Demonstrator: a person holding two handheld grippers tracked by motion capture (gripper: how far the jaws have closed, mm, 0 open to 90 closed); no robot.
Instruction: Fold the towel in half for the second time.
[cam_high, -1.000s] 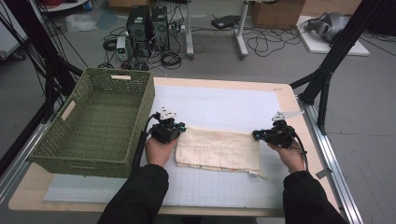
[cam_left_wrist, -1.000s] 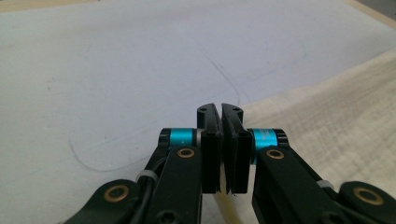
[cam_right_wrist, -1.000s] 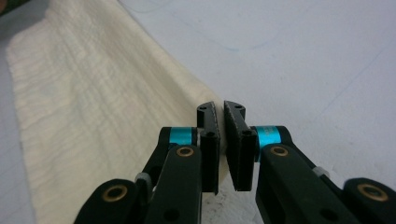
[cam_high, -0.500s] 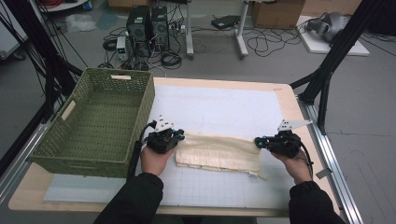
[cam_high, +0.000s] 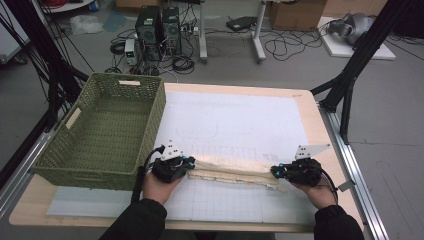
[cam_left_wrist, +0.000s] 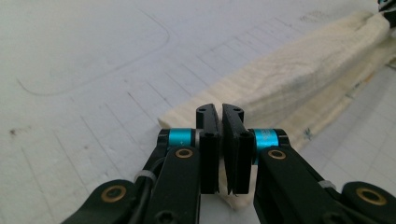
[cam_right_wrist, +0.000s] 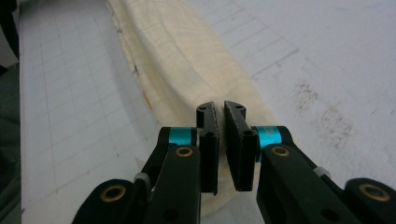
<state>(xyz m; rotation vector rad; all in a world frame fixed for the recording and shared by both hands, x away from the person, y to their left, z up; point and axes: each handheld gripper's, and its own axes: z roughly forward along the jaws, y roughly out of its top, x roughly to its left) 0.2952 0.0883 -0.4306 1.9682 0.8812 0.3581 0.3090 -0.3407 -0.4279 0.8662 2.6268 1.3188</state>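
You are working at a pale wooden table (cam_high: 305, 107) on a grey workshop floor strewn with cables, with two black computer towers (cam_high: 159, 25) at 12 o'clock beyond the far edge. A white gridded mat (cam_high: 235, 125) covers most of the tabletop; its surface is scuffed with faint dark smudges and a curved pencil-like line, and no readable writing shows on it. At 9 o'clock sits a green woven plastic basket (cam_high: 102, 132), rectangular, with slotted handles in its walls.

The cream cloth (cam_high: 232, 172) lies at 6 o'clock on the mat, folded over into a long narrow band running from 9 towards 3 o'clock, soft and finely ribbed, with a thinner hemmed layer showing along its near edge.

Your left gripper (cam_high: 187, 164) pinches the cloth's left end: in the left gripper view its jaws are nearly together with the fabric (cam_left_wrist: 299, 79) squeezed between them. Your right gripper (cam_high: 274, 171) grips the right end the same way, jaws narrow on the fold (cam_right_wrist: 187, 60).

The basket's near corner stands just beside your left hand (cam_high: 160, 186). Open mat lies towards 12 o'clock, and a strip of bare mat runs along the near table edge at 6 o'clock
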